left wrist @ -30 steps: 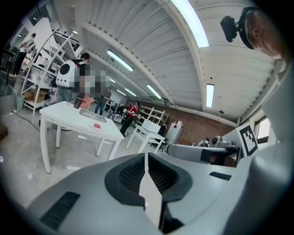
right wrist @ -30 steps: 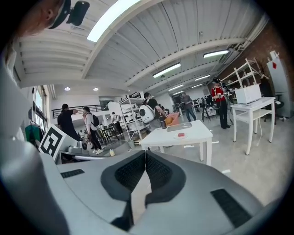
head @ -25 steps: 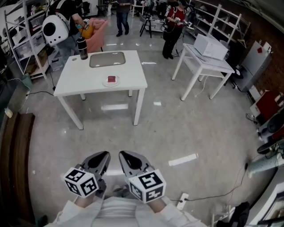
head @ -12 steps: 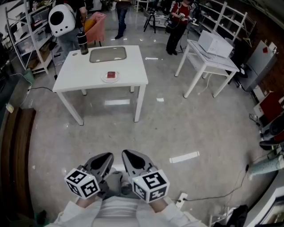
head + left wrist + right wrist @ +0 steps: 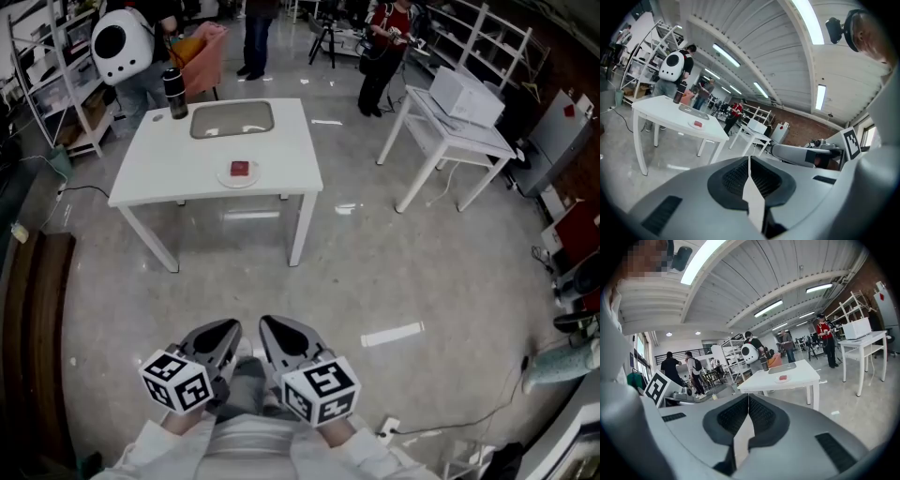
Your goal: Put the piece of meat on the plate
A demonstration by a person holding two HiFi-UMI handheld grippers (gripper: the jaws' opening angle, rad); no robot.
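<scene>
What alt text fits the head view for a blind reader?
Seen from above, the left tongs and right tongs, both shut and empty, the left having just closed, are held side by side over the floor. Ahead stands a white table with red meat on a plate.

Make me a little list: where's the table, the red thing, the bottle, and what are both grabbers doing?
table: white table, across the floor from both grippers
meat: red piece of meat, on the small white plate
bottle: dark bottle, upright at a table corner
left gripper: fingers have just been closing, now together, nothing between
right gripper: fingers together, empty
</scene>
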